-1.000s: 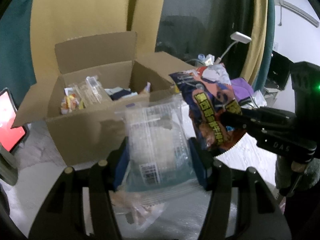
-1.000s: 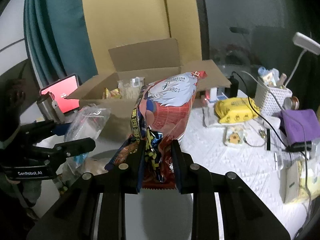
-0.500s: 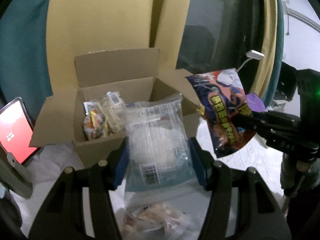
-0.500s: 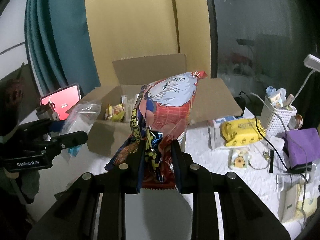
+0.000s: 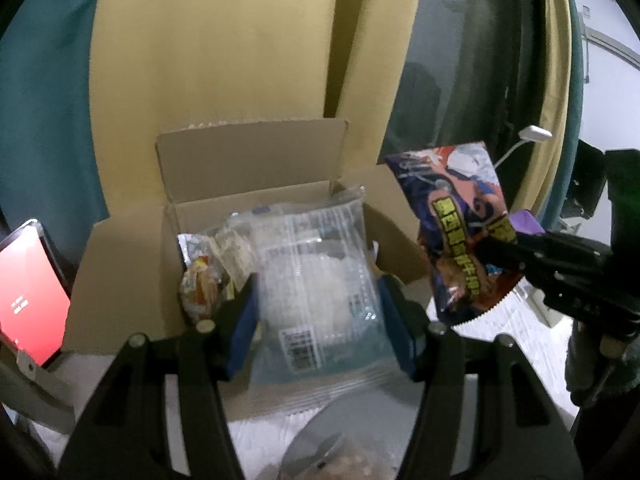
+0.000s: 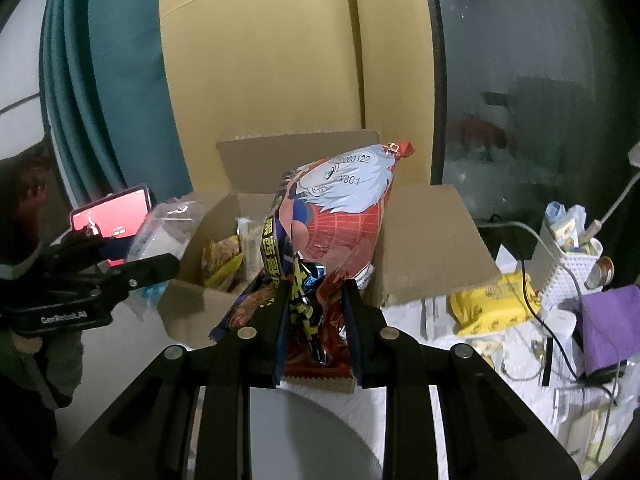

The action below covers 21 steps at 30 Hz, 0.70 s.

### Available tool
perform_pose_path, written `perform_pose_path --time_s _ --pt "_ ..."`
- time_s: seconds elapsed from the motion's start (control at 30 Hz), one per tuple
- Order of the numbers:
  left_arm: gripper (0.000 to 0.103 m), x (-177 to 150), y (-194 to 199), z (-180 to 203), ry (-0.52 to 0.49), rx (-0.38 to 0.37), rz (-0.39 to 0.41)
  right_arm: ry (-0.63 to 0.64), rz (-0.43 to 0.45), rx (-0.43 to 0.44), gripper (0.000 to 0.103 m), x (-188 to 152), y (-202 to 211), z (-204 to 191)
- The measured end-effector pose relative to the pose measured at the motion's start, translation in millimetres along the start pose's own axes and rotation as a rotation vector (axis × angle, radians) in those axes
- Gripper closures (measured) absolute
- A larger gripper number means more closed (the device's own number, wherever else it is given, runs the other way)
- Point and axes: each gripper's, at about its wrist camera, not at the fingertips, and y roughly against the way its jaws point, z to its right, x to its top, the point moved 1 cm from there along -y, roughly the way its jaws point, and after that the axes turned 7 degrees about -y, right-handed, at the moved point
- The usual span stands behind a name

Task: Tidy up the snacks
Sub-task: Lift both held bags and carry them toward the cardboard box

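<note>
Dim room, fisheye warp, soft blur

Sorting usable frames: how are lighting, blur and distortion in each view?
Left wrist: dim, soft focus, blurry clear packet, strong fisheye bending with dark corners. Right wrist: sharper, date code on the chip bag readable, red phone screen glows, same fisheye vignette.

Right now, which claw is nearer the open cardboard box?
Left. The left claw holds its clear packet at the cardboard box opening; the right claw holds the printed bag beside it, farther back.

Cardboard box [image 5: 120, 276] ahead — phone [image 5: 28, 296] left, basket [image 6: 560, 272] right.
</note>
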Motion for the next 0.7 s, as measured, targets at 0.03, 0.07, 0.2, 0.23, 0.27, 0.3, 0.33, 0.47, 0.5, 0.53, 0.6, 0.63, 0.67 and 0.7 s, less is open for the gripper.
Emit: perform_pose_path --time_s 0.03,0.07,0.2,0.23,0.27,0.3,0.33,0.47,0.5,0.53,0.6,0.63,0.67,0.7 --pt "0.043 2 -3 -1 0.0 -0.001 0.0 0.001 0.003 0.0 0.077 3 -3 0" --pt "0.043 4 -6 -1 -0.001 -0.002 0.001 0.002 0.005 0.0 0.077 5 -4 0" --pt "0.043 11 -17 -3 -0.006 0.0 -0.001 0.004 0.011 0.0 0.077 15 -12 3" --pt "0.043 12 -19 -4 -0.004 0.0 -0.002 0.004 0.012 0.0 0.077 17 -14 3" --pt "0.043 14 -22 -5 -0.001 -0.001 -0.004 0.005 0.013 0.001 0.077 19 -17 4" --pt "0.043 15 -26 -6 0.003 -0.006 -0.006 0.005 0.014 0.0 0.077 21 -19 5" --pt "0.043 15 -29 -8 0.006 -0.008 -0.007 0.005 0.013 0.0 0.077 23 -22 6" --pt "0.043 15 -47 -17 0.042 -0.008 -0.023 0.009 0.006 0.003 0.077 29 -33 6" --pt "0.043 16 -52 -19 0.054 -0.008 -0.029 0.013 0.004 0.004 0.077 30 -35 6" --pt "0.043 16 -57 -21 0.059 -0.007 -0.034 0.016 0.002 0.005 0.077 31 -37 5" --pt "0.043 18 -67 -24 0.064 -0.007 -0.048 0.02 -0.002 0.009 0.077 34 -44 5" --pt "0.043 19 -72 -25 0.069 -0.012 -0.06 0.02 -0.002 0.011 0.077 35 -48 5" --pt "0.042 19 -77 -26 0.08 -0.019 -0.069 0.019 -0.002 0.013 0.077 36 -50 6" --pt "0.042 19 -83 -28 0.095 -0.022 -0.078 0.019 -0.002 0.015 0.077 37 -54 7"
